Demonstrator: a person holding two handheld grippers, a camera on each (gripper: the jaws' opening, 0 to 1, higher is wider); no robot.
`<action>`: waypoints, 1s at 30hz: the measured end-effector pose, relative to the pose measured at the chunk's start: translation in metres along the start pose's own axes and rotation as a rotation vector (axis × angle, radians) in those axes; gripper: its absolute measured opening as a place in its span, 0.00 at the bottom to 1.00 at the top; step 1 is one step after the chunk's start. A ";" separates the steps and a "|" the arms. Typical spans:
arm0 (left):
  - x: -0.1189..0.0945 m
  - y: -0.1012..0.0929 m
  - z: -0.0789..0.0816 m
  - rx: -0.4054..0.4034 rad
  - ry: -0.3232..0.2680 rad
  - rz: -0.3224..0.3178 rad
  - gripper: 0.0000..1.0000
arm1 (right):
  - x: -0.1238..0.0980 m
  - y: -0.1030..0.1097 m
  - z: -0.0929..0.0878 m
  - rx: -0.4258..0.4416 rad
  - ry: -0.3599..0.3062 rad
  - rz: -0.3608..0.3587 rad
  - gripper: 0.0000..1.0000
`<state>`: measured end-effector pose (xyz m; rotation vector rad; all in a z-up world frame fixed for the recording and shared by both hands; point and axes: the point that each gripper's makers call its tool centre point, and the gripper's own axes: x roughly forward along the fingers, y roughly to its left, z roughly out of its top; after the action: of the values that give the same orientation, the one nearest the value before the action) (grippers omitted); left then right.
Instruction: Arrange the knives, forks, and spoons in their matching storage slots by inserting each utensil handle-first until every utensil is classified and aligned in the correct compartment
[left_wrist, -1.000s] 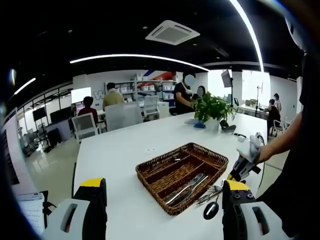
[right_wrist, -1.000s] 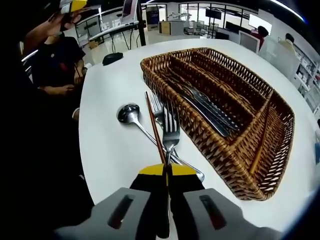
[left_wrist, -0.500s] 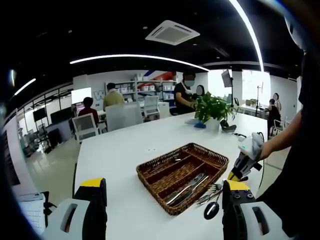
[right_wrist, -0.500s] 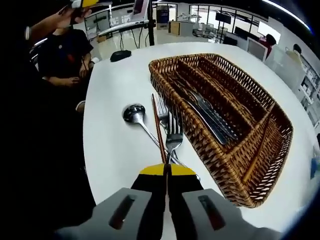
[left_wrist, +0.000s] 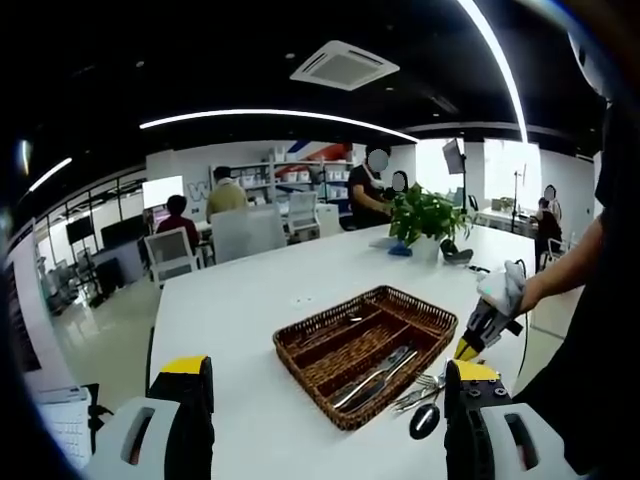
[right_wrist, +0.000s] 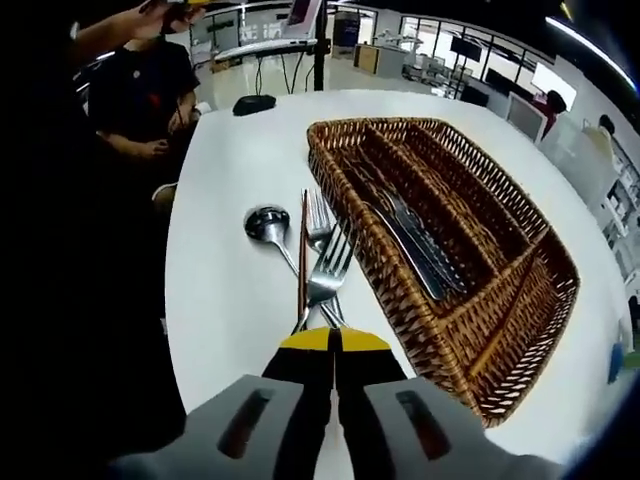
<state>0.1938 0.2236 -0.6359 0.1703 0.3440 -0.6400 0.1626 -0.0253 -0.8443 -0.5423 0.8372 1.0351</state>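
On the white tabletop the wicker cutlery tray lies just right of the loose utensils. The right gripper, jaws pressed together, pinches a fork by its handle, tines forward — so it would need turning for a handle-first entry, and matching to the fork slot before lowering. The left gripper hangs spread and empty, well back. A spoon and another fork remain on the tabletop; the thin brown stick beside them is hard to identify, and the grasped handle is hidden.
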 end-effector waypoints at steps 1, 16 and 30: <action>0.000 0.000 0.001 0.000 -0.003 0.000 1.00 | -0.001 0.006 0.007 0.035 -0.039 0.027 0.00; 0.000 -0.001 -0.004 -0.008 -0.003 0.001 1.00 | 0.007 0.035 -0.024 0.196 0.045 0.069 0.07; -0.005 -0.004 -0.005 -0.009 0.002 0.003 1.00 | 0.023 0.028 -0.015 0.196 0.024 -0.049 0.14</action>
<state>0.1863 0.2249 -0.6387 0.1624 0.3483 -0.6350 0.1381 -0.0121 -0.8723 -0.4072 0.9307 0.8920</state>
